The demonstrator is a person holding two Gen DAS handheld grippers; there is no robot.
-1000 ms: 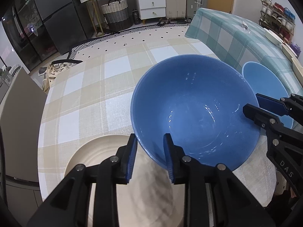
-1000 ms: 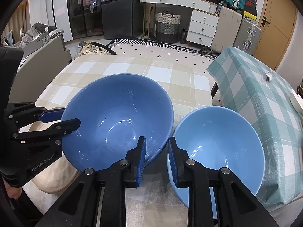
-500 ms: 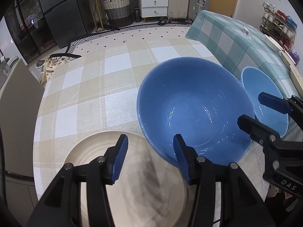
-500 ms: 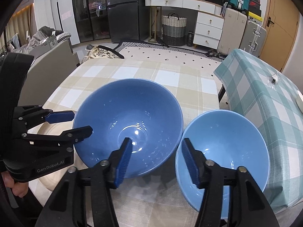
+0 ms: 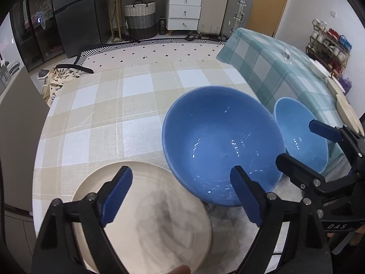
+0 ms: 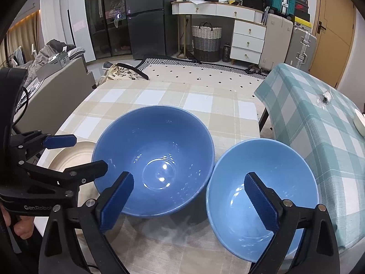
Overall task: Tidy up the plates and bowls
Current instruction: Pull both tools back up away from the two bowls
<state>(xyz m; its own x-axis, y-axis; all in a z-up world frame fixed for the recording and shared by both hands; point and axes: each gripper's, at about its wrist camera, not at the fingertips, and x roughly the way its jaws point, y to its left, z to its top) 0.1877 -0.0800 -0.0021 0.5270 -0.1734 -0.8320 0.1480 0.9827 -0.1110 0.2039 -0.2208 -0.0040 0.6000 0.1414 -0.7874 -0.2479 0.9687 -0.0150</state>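
Bare checked tablecloth (image 5: 127, 105) beyond bowls (image 5: 219, 141).

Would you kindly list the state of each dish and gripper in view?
Dark blue bowl: upright, empty, released.
Light blue bowl: upright, empty, beside it.
Cream plate: flat, empty.
Left gripper: open, jaws just opened.
Right gripper: open, jaws just opened.

Right gripper (image 5: 319, 150) — white letters "DAS" on black body, low at right edge of left wrist view. Left gripper (image 6: 75, 153) — white lettering "GenRobo", cut off by right gripper's own finger, on black body at left edge of right wrist view. No other text, label or number readable on bowls, plate, tablecloths or furniture behind.
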